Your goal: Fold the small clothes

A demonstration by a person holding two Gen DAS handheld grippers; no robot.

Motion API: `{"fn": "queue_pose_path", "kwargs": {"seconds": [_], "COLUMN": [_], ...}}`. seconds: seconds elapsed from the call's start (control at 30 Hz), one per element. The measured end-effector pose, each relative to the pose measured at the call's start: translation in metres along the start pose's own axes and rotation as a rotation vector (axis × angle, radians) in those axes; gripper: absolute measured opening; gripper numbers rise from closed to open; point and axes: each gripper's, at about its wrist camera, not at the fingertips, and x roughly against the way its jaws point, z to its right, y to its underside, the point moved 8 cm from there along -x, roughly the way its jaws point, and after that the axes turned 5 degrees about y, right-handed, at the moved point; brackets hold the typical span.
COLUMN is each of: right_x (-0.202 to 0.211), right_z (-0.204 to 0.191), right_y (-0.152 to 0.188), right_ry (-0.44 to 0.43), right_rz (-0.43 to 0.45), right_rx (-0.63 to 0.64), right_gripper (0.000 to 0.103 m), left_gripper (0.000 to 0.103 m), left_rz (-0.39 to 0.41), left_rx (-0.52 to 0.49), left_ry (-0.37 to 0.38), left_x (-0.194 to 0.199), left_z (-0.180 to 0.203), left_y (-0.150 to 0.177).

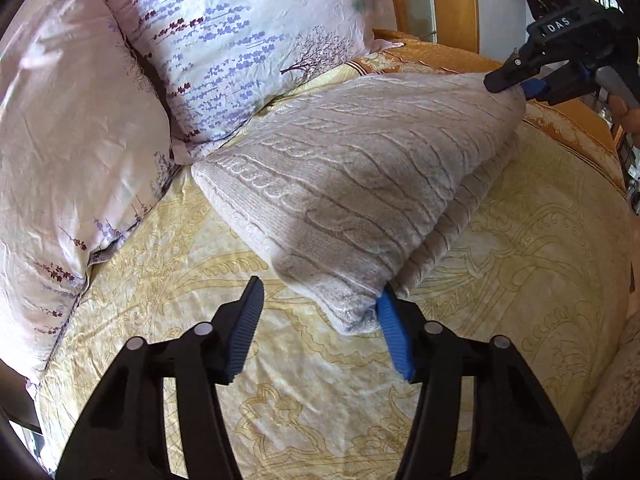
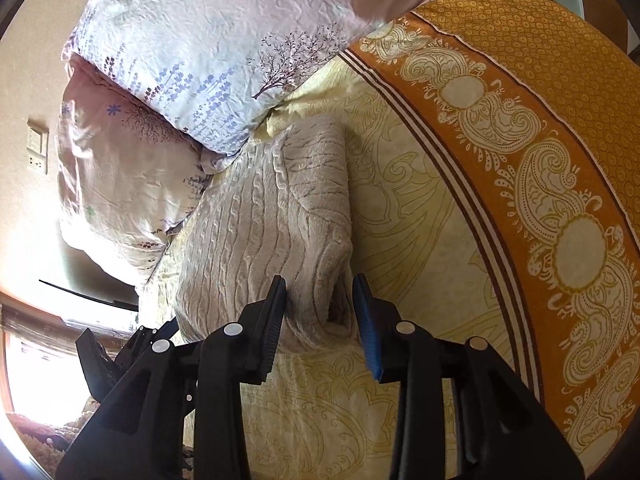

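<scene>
Item: folded cable-knit sweater (image 1: 360,184) on the bed (image 1: 520,280), long axis running from lower centre to upper right of the left wrist view. Left gripper (image 1: 320,332) half-open at the near corner, only its right finger touching knit; right gripper (image 2: 320,320) part-open, fingers bracketing the far end, grip uncertain. Floral pillows (image 1: 240,40) crowd the upper-left side.

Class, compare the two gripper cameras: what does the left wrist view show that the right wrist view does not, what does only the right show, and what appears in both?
Only the left wrist view: the right gripper from outside at the sweater's far corner, and a wooden frame.

Only the right wrist view: a wall switch and the bedspread's orange paisley border.

Both: the folded cable-knit sweater, two floral pillows and the yellow bedspread.
</scene>
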Motion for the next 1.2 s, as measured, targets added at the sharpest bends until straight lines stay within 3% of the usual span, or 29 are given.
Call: {"fn": "queue_pose_path", "kwargs": {"seconds": [0.2, 0.23, 0.3, 0.4, 0.5, 0.63, 0.8, 1.07, 1.17, 1.2], "right_x": [-0.006, -0.009, -0.009, 0.012, 0.030, 0.007, -0.010, -0.021, -0.020, -0.019], "right_z": [0.002, 0.001, -0.005, -0.017, -0.031, -0.015, 0.006, 0.014, 0.017, 0.018], "right_y": [0.004, 0.006, 0.007, -0.006, -0.016, -0.001, 0.016, 0.017, 0.016, 0.016], "right_ry": [0.006, 0.010, 0.041, -0.002, -0.019, 0.094, 0.127, 0.166, 0.168, 0.173], "right_rz": [-0.009, -0.019, -0.002, 0.098, 0.157, 0.077, 0.033, 0.056, 0.061, 0.062], "right_rx": [-0.010, 0.000, 0.045, 0.052, 0.088, 0.112, 0.061, 0.058, 0.039, 0.038], "right_gripper": [0.036, 0.033, 0.016, 0.011, 0.011, 0.011, 0.011, 0.013, 0.023, 0.029], "left_gripper": [0.029, 0.025, 0.016, 0.012, 0.011, 0.010, 0.010, 0.011, 0.014, 0.019], "left_rz": [0.056, 0.059, 0.065, 0.103, 0.110, 0.050, 0.015, -0.050, -0.056, -0.056], "left_rx": [-0.048, -0.040, -0.004, 0.068, 0.117, 0.171, 0.221, 0.236, 0.215, 0.210], "left_ry": [-0.034, -0.028, -0.008, 0.021, 0.060, 0.133, 0.190, 0.201, 0.189, 0.184], "left_x": [0.006, 0.006, 0.008, 0.021, 0.027, 0.013, 0.003, -0.010, -0.009, -0.008], "left_z": [0.009, 0.009, 0.005, -0.006, -0.010, -0.006, -0.002, 0.007, 0.007, 0.006], "left_y": [-0.008, -0.009, -0.009, -0.010, -0.007, 0.010, 0.022, 0.026, 0.026, 0.027]}}
